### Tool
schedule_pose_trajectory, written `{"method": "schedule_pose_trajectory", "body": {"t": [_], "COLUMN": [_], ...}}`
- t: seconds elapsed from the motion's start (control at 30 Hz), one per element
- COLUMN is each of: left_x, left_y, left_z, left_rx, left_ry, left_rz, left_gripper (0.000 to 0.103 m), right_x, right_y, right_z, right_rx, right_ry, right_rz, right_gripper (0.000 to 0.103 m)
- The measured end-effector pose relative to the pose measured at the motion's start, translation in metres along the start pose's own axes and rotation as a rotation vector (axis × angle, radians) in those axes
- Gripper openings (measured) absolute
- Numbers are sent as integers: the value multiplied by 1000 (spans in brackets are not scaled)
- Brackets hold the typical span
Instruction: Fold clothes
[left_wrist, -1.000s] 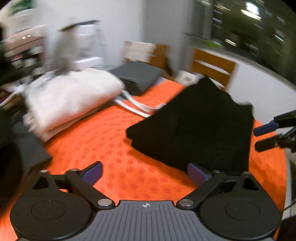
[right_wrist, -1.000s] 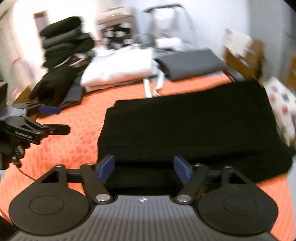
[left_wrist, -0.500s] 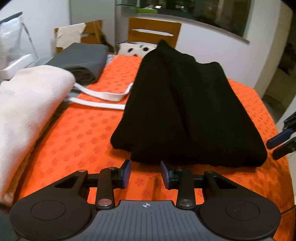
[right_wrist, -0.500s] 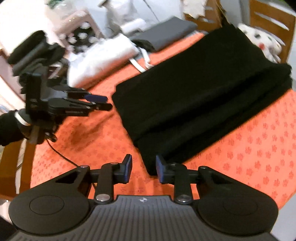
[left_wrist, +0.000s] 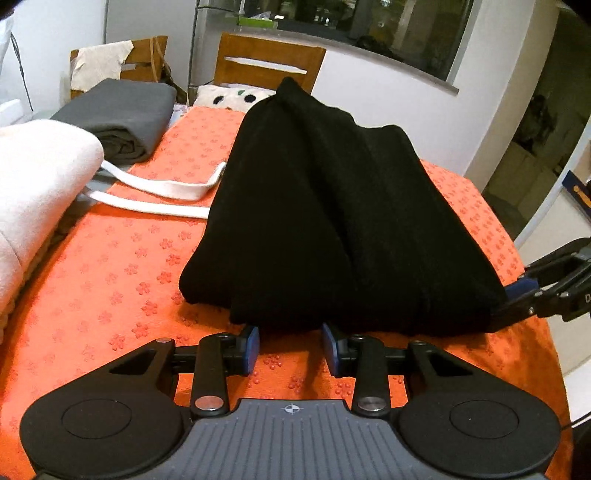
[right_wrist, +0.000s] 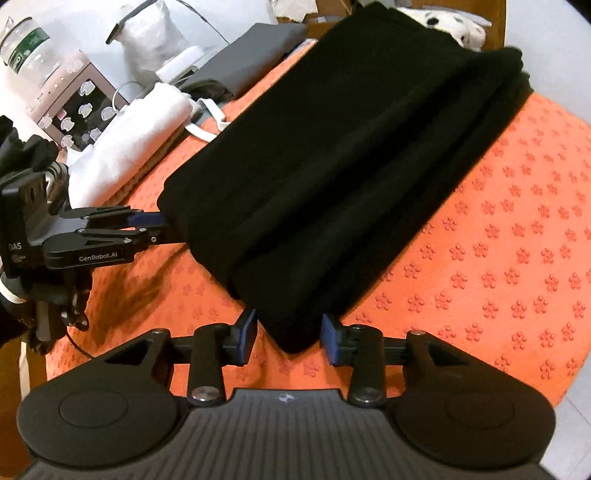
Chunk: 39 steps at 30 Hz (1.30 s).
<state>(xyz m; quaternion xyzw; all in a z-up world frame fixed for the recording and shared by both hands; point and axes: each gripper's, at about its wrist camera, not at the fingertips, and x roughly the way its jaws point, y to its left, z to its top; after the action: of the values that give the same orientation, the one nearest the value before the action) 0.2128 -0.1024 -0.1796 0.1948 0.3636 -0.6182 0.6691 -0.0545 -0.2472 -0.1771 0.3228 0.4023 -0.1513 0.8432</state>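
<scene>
Both my claws have dropped toward the folded black garment (left_wrist: 332, 221) on the orange worktop (left_wrist: 122, 280) and narrowed. Left wrist view: my left claw (left_wrist: 290, 349) sits unclenched at the garment's near edge, gripping nothing. Right wrist view: my right claw (right_wrist: 288, 341) is opening, the garment's near corner (right_wrist: 295, 332) between its pads, ungripped.

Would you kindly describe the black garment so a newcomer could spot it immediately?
Start at the orange flower-print mat covering the table. The folded black garment lies along its middle, beside a white folded cloth and a grey one. It is the only black piece on the mat.
</scene>
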Motion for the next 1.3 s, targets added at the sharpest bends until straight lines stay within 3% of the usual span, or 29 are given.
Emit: {"method": "schedule_pose_trajectory", "body": {"t": [0.23, 0.4, 0.6, 0.67, 0.7, 0.73, 0.77, 0.83, 1.13, 1.3], "left_x": [-27, -13, 0, 2, 2, 2, 2, -1, -46, -28], "left_y": [-1, -2, 1, 0, -2, -2, -3, -1, 1, 14], "left_z": [-6, -2, -5, -5, -5, -5, -4, -4, 15, 9], "left_rx": [-83, -112, -170, -179, -180, -185, -190, -203, -56, -39], "left_ry": [-87, -91, -111, -124, -132, -136, -140, -150, -236, -177], "left_rz": [22, -36, -44, -40, -29, -16, -4, -5, 106, 89], "left_gripper": [39, 40, 43, 40, 30, 9, 6, 6, 4, 4], "right_x": [-8, -5, 2, 5, 7, 8, 8, 4, -50, -43], "right_y": [10, 11, 14, 14, 15, 15, 15, 13, 16, 13], "right_z": [0, 2, 6, 7, 8, 8, 7, 8, 16, 4], "right_rx": [-26, -32, -50, -51, -53, -55, -54, -44, -67, -114], "right_ry": [-29, -37, -35, -33, -35, -39, -42, -60, -178, -114], "right_rz": [-44, -43, -38, -35, -37, -40, -42, -31, 2, -13], "right_gripper": [38, 41, 41, 40, 34, 23, 19, 12, 9, 9]}}
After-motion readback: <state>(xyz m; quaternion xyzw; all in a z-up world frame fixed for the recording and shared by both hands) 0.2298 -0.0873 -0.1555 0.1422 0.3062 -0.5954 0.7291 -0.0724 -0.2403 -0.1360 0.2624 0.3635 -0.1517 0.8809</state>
